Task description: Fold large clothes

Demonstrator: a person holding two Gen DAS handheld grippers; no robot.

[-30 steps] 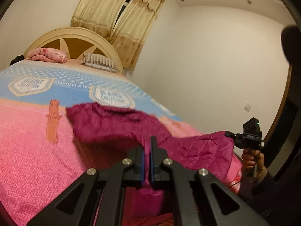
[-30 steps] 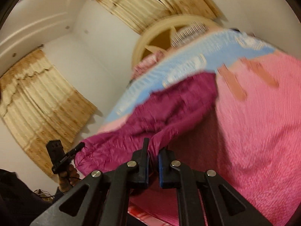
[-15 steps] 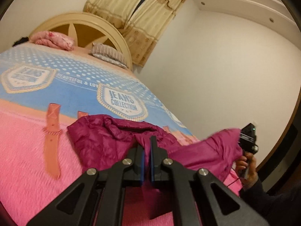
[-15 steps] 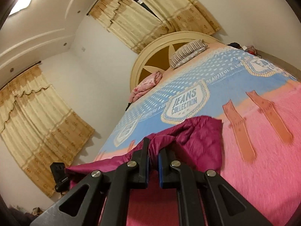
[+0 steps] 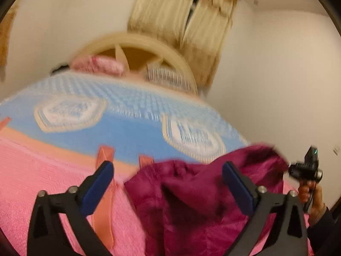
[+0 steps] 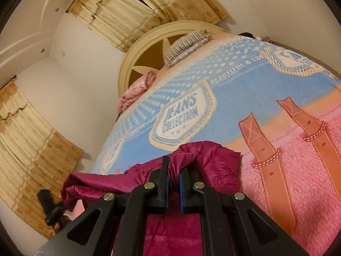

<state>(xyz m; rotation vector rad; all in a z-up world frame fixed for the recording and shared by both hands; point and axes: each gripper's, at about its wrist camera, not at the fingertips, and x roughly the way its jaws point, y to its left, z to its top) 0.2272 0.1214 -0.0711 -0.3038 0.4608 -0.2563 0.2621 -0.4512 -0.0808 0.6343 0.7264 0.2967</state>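
Observation:
A magenta quilted jacket point(image 5: 191, 202) lies bunched on the pink and blue bedspread point(image 5: 42, 181) near the bed's foot. In the left wrist view my left gripper point(image 5: 168, 176) is open, its blue-padded jaws wide apart over the jacket, holding nothing. In the right wrist view my right gripper point(image 6: 173, 178) is shut on a fold of the jacket point(image 6: 215, 166), which drapes leftward off the jaws. The right gripper also shows at the right edge of the left wrist view point(image 5: 307, 168), with the jacket's far end beside it.
The bedspread point(image 6: 298, 192) bears "JEANS COLLECTION" badges point(image 6: 183, 115) and orange strap prints point(image 6: 266, 160). A round cream headboard point(image 5: 136, 49) with pillows point(image 5: 98, 66) stands at the far end. Curtains point(image 5: 181, 21) hang behind. A white wall point(image 5: 287, 74) borders the bed's right side.
My left gripper has opened and let go of the jacket, and its view has swung. The jacket has settled lower onto the bed. My right gripper stays shut on it.

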